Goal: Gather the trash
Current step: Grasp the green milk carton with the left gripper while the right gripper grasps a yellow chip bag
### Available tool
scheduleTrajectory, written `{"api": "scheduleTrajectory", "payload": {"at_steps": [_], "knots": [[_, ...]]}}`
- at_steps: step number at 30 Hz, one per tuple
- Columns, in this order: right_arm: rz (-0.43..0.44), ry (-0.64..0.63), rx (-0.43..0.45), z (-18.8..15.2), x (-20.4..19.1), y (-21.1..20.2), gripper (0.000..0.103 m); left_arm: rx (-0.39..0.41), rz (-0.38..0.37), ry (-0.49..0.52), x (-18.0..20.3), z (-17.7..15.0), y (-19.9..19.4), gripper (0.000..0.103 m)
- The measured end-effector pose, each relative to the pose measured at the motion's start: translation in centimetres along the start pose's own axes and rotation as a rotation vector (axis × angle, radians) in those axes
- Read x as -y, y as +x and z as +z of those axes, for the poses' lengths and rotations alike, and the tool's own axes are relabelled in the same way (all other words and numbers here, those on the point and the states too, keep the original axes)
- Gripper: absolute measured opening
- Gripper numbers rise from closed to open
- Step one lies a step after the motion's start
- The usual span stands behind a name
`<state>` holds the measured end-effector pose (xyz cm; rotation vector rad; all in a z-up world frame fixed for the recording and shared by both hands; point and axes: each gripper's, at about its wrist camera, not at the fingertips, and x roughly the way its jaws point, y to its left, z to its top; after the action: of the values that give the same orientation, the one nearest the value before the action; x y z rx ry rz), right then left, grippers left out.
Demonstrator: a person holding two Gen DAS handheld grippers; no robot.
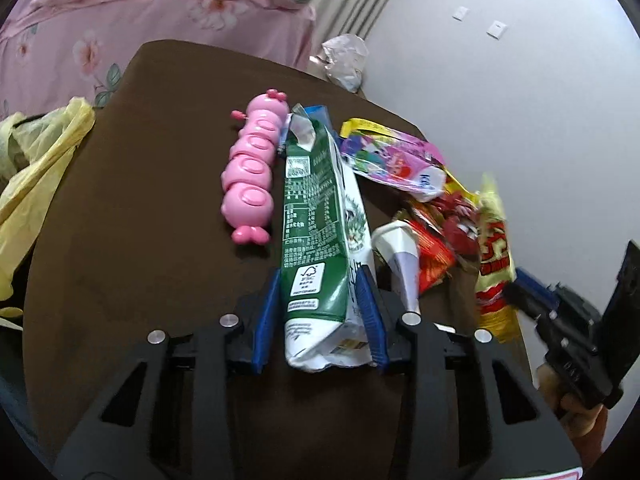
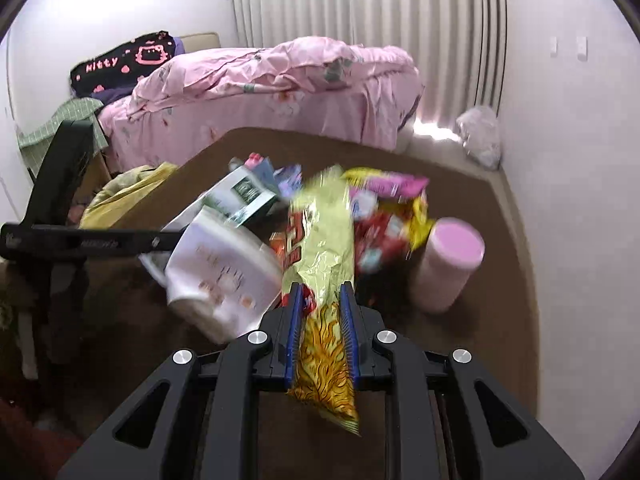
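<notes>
desk (image 1: pixel 120 200): brown top, still carrying most of the trash; nothing I can see is binned yet, so I'd put us early in the job.
yellow plastic bag (image 1: pixel 36 168): slumped at the desk's left edge. My guess is that's the collection bag; can't see anything inside from here.
milk carton (image 1: pixel 316 216): green/white, top torn open, lying flat along the desk, its bottom end between my left tongs (image 1: pixel 320 312).
left tongs: narrowed round the carton, blue pads at both its sides. Looks gripped, not lifted.
chip bag (image 2: pixel 324 280): yellow, red lettering, pinched in my right tongs (image 2: pixel 322 332), hanging clear of the pile. Blurry, so it's on the move.
right tongs: closed tight on the chip bag.
wrapper pile (image 1: pixel 432 216): red, yellow & pink/purple snack wrappers heaped to the carton's right, touching each other. All left to do.
paper cup (image 2: pixel 224 272): white, tipped on its side near the pile. Left.
pink tub (image 2: pixel 448 264): upright beside the wrappers. Trash or not, can't tell.
pink caterpillar toy (image 1: pixel 252 172): just beside the carton, left side. Toy, I'd leave it.
status: two items in hand, zero bagged as far as I see, rest on desk.
</notes>
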<state>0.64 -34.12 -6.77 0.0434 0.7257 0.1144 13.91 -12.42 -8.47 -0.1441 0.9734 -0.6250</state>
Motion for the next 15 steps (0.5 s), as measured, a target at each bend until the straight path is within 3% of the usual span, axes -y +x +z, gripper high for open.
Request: {"api": "scheduleTrajectory", "payload": {"at_steps": [5,10,12,15], "knots": [[-0.004,0.003,0.023,-1.5,-0.4,-1.1,0.021,0.019,0.040,0.049,-0.3,-0.4,-2.7,0.032],[0.020,0.036,0.057,-2.3,0.1,-2.1,0.034,0.059,0.185,0.062,-2.6,-0.8,-5.4,0.033],[0.031,0.047,0.060,-2.5,0.4,-2.2,0.041,0.082,0.230,0.053,-3.5,-0.7,-6.0,0.038],[0.065,0.048,0.063,-3.0,0.3,-2.3,0.047,0.108,0.218,0.065,-3.8,-0.2,-6.8,0.052]]}}
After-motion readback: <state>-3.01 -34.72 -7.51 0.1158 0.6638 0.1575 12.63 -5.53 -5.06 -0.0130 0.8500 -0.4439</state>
